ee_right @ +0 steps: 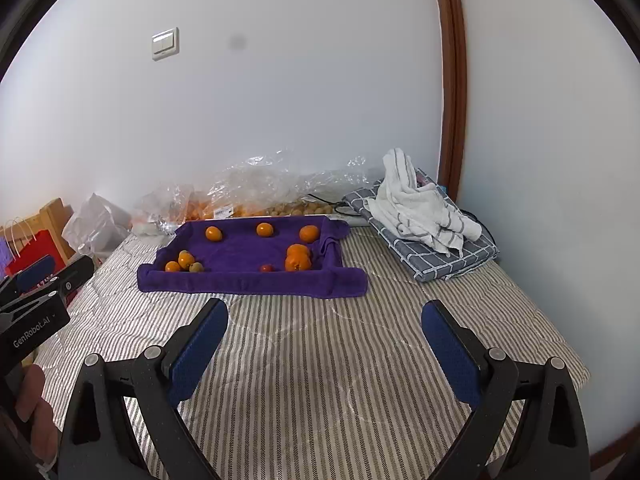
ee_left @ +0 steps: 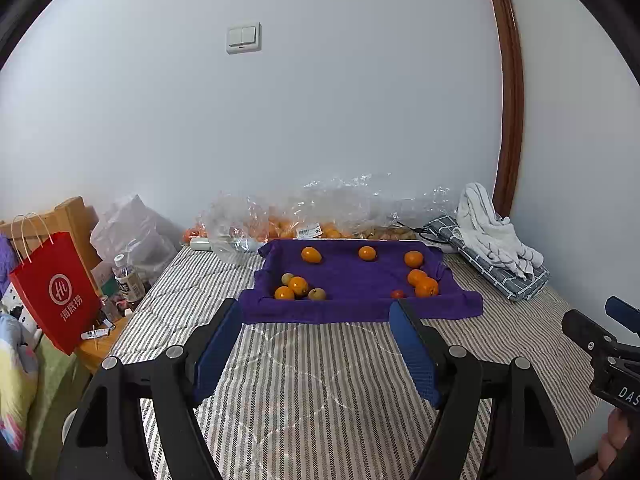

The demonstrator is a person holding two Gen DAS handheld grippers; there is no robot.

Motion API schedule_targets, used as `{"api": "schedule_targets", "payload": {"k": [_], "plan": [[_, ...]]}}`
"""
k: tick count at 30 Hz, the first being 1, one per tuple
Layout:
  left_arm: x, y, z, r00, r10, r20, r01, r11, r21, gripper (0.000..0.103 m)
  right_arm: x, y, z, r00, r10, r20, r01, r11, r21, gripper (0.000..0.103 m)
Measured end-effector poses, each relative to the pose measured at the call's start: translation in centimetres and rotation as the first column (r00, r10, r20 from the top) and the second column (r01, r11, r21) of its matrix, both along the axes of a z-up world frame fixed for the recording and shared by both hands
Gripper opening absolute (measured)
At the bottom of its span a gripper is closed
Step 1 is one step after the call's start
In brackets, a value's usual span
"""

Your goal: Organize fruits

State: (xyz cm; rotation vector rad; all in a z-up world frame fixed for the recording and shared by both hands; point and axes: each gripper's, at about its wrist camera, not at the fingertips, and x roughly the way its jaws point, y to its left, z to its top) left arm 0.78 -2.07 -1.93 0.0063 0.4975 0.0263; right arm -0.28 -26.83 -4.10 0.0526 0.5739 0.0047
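A tray lined with a purple towel (ee_left: 352, 276) (ee_right: 240, 256) sits on the striped mattress and holds several orange fruits (ee_left: 311, 255) (ee_right: 213, 233), two greenish ones (ee_left: 317, 294) (ee_right: 196, 267) and a small red one (ee_left: 398, 294) (ee_right: 267, 268). My left gripper (ee_left: 316, 312) hovers open just short of the tray's near edge, nothing between its blue pads. My right gripper (ee_right: 324, 312) is open too, farther back over the mattress, empty. Each gripper shows at the edge of the other's view.
Clear plastic bags of more fruit (ee_left: 304, 216) (ee_right: 248, 196) lie against the wall behind the tray. A white towel on folded checked cloth (ee_left: 492, 244) (ee_right: 424, 216) lies at the right. A red paper bag (ee_left: 56, 292), bottles and clutter stand at the left bedside.
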Motion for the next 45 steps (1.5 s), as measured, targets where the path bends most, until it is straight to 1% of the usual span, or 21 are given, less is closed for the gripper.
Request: {"api": "schedule_targets", "payload": {"k": [15,45], "plan": [[0.01,-0.44,0.36,1.000,0.005,0.004,-0.005,1.000,0.004,0.075,-0.04,0.03,0.10,1.000,0.001,0.004,-0.001,1.000,0.000,0.097],[0.15,0.15,0.85,1.000,0.000,0.010,0.000,1.000,0.004,0.075,0.07,0.09,0.45,1.000,0.007,0.014,-0.007,1.000,-0.010,0.097]]}}
